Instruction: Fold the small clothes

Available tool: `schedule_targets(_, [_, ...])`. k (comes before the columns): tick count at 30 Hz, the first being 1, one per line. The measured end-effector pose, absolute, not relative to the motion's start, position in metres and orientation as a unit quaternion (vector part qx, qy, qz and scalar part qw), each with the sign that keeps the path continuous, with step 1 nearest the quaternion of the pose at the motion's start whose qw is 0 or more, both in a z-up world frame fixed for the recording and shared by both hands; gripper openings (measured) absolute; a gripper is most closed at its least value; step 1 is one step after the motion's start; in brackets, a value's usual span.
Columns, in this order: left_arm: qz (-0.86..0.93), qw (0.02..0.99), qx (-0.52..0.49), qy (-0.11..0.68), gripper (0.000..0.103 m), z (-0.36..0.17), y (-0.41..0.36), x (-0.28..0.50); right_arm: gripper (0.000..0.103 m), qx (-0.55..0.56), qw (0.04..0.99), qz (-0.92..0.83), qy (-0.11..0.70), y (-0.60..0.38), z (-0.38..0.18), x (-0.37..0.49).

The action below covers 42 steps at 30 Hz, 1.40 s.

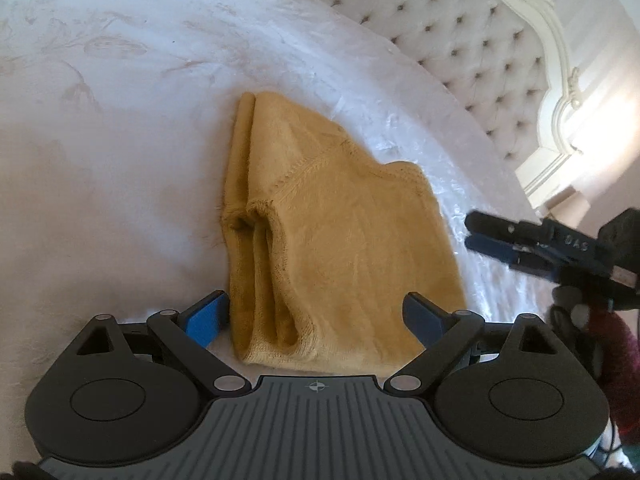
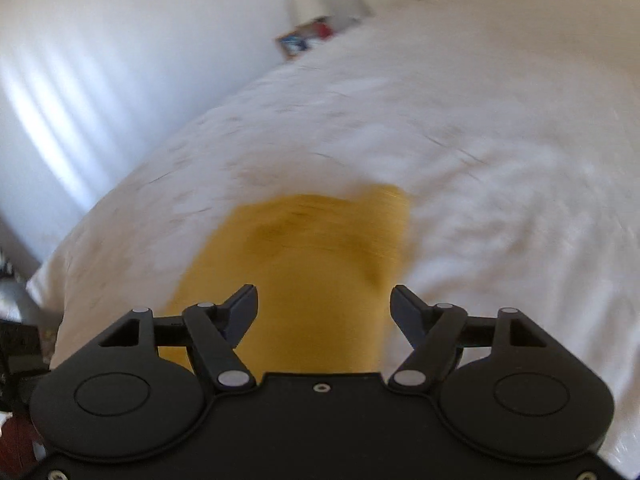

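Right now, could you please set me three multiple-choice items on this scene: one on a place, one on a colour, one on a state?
1. Where does the garment lie?
A. on the white bed
B. on a wooden floor
C. in a basket

2. What colour is the garment?
A. red
B. mustard yellow
C. green

3. How does the left gripper stand?
A. shut on the garment
B. shut on nothing
C. open

Key:
1 A: the white bed spreads all around it, with the tufted headboard behind.
2 B: it shows mustard yellow in both views.
3 C: its blue fingers stand wide apart at either side of the garment's near end, not pressing it.
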<state>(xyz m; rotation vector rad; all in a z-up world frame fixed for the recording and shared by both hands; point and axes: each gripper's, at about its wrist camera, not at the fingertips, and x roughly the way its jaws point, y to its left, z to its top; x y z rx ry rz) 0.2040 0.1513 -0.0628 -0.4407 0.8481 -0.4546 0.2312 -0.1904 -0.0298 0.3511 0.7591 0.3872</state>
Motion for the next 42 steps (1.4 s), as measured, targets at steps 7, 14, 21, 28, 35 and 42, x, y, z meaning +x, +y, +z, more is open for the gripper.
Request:
schedule_targets(7, [-0.228,0.859,-0.222,0.401,0.094,-0.069,0.144,0.222,0.077,0.261,0.855,0.227,0.386,-0.21,-0.076,0.262])
schedule_targets(14, [-0.251,0.849,-0.222,0.408,0.093,-0.07,0.125,0.241,0.077,0.287,0.827,0.293,0.385,-0.183,-0.093,0.302])
schedule_targets(21, [-0.247,0.81,-0.283,0.451,0.016,-0.079,0.123,0.252,0.042,0.285,0.826,0.273,0.401,-0.181,-0.087,0.3])
schedule_targets(28, [-0.256,0.814,-0.282,0.438,0.015,-0.04,0.115,0.222,0.038,0.262,0.844,0.267,0.384,-0.184,-0.039,0.259])
schedule_targets(35, [-0.297,0.81,-0.276,0.424,0.015,0.0,0.097,0.164,0.038,0.249,0.845,0.268,0.389,-0.205,0.003,0.192])
schedule_targets(42, [-0.323,0.787,-0.277,0.445,0.015,-0.005,0.076,0.086,0.038,0.254,0.827,0.265,0.427,-0.236,-0.001,0.115])
